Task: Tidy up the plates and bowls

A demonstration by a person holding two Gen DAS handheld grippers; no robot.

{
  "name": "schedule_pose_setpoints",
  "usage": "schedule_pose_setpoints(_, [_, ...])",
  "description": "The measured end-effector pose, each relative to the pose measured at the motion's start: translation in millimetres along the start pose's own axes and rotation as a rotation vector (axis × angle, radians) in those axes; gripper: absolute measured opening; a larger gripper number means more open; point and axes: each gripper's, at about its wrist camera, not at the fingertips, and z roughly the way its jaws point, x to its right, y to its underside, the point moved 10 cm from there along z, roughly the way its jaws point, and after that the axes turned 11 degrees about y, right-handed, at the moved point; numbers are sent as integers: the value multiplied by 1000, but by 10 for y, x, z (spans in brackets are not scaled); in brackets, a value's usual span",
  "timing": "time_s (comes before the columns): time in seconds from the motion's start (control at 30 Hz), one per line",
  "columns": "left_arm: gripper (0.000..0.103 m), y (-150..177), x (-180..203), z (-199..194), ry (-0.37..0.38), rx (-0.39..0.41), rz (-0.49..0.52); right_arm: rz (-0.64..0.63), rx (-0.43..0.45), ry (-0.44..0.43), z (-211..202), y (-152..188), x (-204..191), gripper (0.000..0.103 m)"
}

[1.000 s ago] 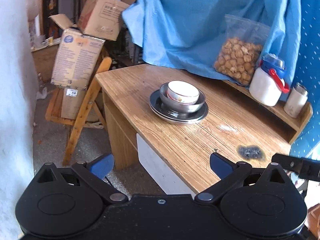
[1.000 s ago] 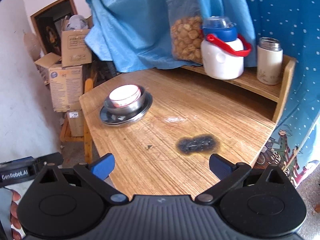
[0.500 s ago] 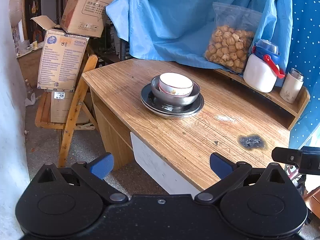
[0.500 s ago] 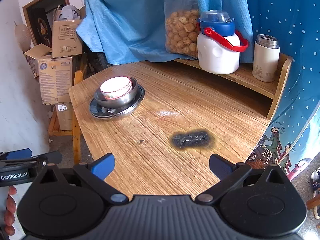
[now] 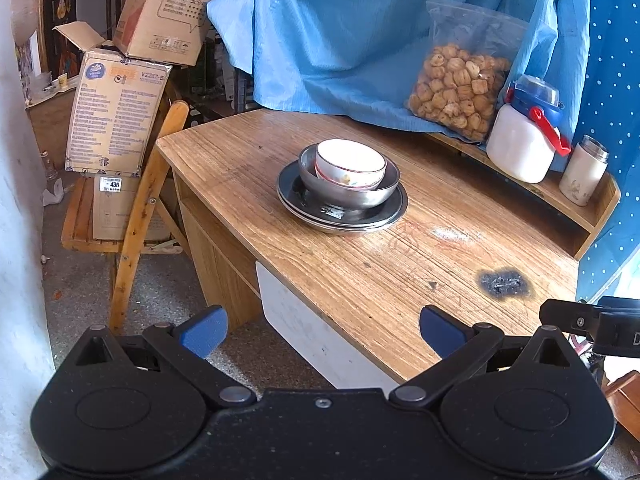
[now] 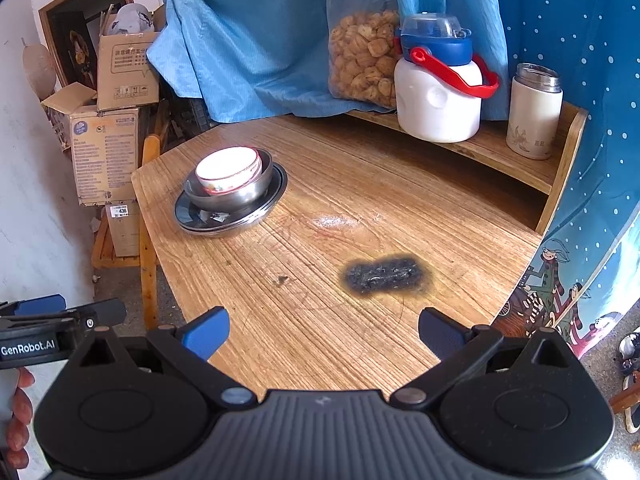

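Left gripper: my left gripper (image 5: pixel 320 330) hangs off the near edge of the surface (image 5: pixel 360 280), fingers spread wide, nothing between them.
Right gripper: my right gripper (image 6: pixel 322 330) sits low over the near part of the surface, also spread wide and empty.
Stack: the white bowl (image 5: pixel 350 164) sits tilted inside the steel bowl (image 5: pixel 348 194), and that one rests on the plates (image 5: pixel 342 212); it all stands together toward the far left part of the surface.
Same stack, right view: white bowl (image 6: pixel 229 170) in steel bowl (image 6: pixel 230 194) on plates (image 6: pixel 228 218), well apart from both my grippers.
Plates: I see at least two stacked rims; there's a small pale scrap on the top one by the steel bowl's foot.
Burn mark: a dark scorched patch (image 6: pixel 384 274) on the wood, between my right gripper and the shelf (image 6: pixel 500 152).
Shelf: a raised wooden ledge along the far right holds a white jug (image 6: pixel 438 100) with a blue lid and red handle, and just beside it a cream flask (image 6: pixel 534 120) with a metal cap.
Bag: a clear bag (image 6: pixel 364 56) of brown snacks leans against the blue cloth (image 6: pixel 248 40) behind the jug.
Off the surface: a wooden chair (image 5: pixel 132 208) and cardboard boxes (image 5: pixel 116 112) stand to the left.
Hand: fingertips of my left hand (image 6: pixel 18 420) show at the lower left edge of the right view, under the left gripper's body.
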Motion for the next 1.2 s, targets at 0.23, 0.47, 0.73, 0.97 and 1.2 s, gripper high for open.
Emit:
schedule_pose_setpoints(0.23, [102, -28, -11, 21, -6, 1, 3, -3, -1, -6, 39, -28, -18, 103])
schedule_pose_setpoints(0.47, [102, -39, -44, 45, -14, -4, 0, -4, -9, -11, 90, -46, -43, 103])
schedule_pose_setpoints(0.73, [102, -47, -52, 57, -20, -3, -5, -6, -16, -16, 128, -51, -41, 103])
schedule_pose_setpoints(0.97, [102, -51, -55, 59, -19, -3, -4, -7, -16, -15, 129, -56, -37, 103])
schedule_pose_setpoints(1.2, [102, -51, -53, 64, -20, -3, -5, -8, -17, -16, 131, -60, -33, 103])
